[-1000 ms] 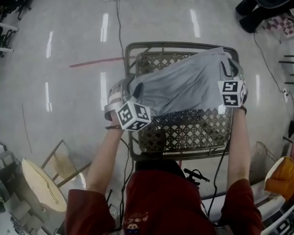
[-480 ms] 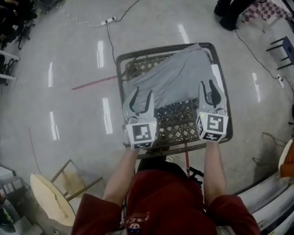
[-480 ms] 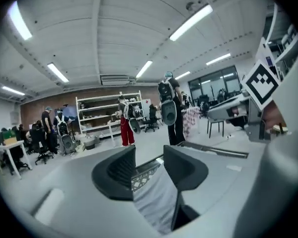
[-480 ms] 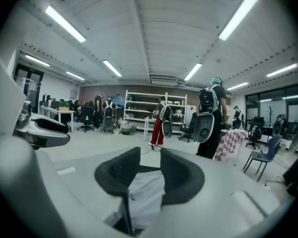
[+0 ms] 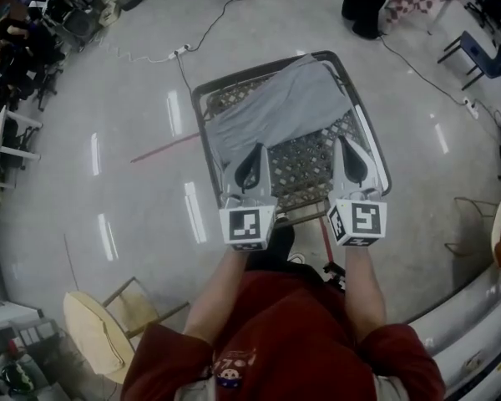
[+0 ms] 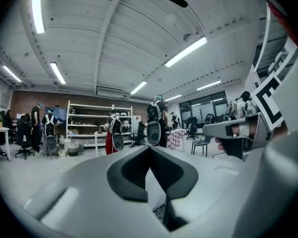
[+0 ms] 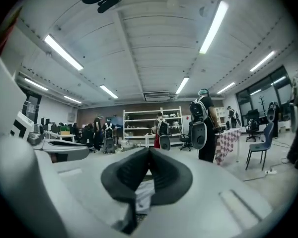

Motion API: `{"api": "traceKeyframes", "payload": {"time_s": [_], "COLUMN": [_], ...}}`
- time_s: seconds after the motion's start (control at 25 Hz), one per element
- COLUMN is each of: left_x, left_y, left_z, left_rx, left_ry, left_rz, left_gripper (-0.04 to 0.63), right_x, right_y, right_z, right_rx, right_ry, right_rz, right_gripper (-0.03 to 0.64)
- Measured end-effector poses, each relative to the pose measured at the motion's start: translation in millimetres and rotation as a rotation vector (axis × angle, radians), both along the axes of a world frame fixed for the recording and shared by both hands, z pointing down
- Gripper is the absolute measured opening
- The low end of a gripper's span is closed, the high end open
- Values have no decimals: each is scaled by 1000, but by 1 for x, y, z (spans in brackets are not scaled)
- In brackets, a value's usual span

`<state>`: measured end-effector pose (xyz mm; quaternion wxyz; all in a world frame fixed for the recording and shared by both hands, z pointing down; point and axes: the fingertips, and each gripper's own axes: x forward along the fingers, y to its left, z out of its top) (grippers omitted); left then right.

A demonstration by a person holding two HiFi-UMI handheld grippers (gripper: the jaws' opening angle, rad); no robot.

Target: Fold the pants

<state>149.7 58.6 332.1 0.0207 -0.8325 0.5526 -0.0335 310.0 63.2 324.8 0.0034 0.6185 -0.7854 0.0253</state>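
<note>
head view steeply down; gripper views level, both facing shelving [image 6: 87, 115].

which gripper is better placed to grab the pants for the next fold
Left, probably: the left gripper hangs over the near corner of the pants, while the right gripper is over bare table beside them. Both have just closed, with nothing between the jaws.

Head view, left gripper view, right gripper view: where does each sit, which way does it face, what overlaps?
Head view: on the head, steeply down at pants on lattice table; forearms, left gripper, right gripper show.
Left gripper view: on the left gripper, level into the room along jaws just closed on nothing; right gripper at right edge.
Right gripper view: mirrored, jaws just closed empty; left gripper at left edge.
Shared: both gripper views see white shelving.
</note>
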Motion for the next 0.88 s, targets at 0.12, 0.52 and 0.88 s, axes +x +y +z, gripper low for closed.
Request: {"api": "traceKeyframes", "payload": {"time_s": [0.12, 0.52, 0.88], "left_x": [-2, -25, -86], "left_y": [37, 113, 121], "left_z": [-11, -34, -31], "left_rx": [24, 53, 73], "left_ry": [-34, -59, -21], "left_rz": [17, 25, 29], "left_gripper": [5, 5, 5], "right_x": [-1, -24, -71], "right_y": [37, 118, 130], "right_z": [-5, -11, -9], "right_rx": [18, 28, 28], "right_ry": [-14, -11, 69], "right_rz": [19, 36, 47], "right_gripper": [2, 2, 2]}}
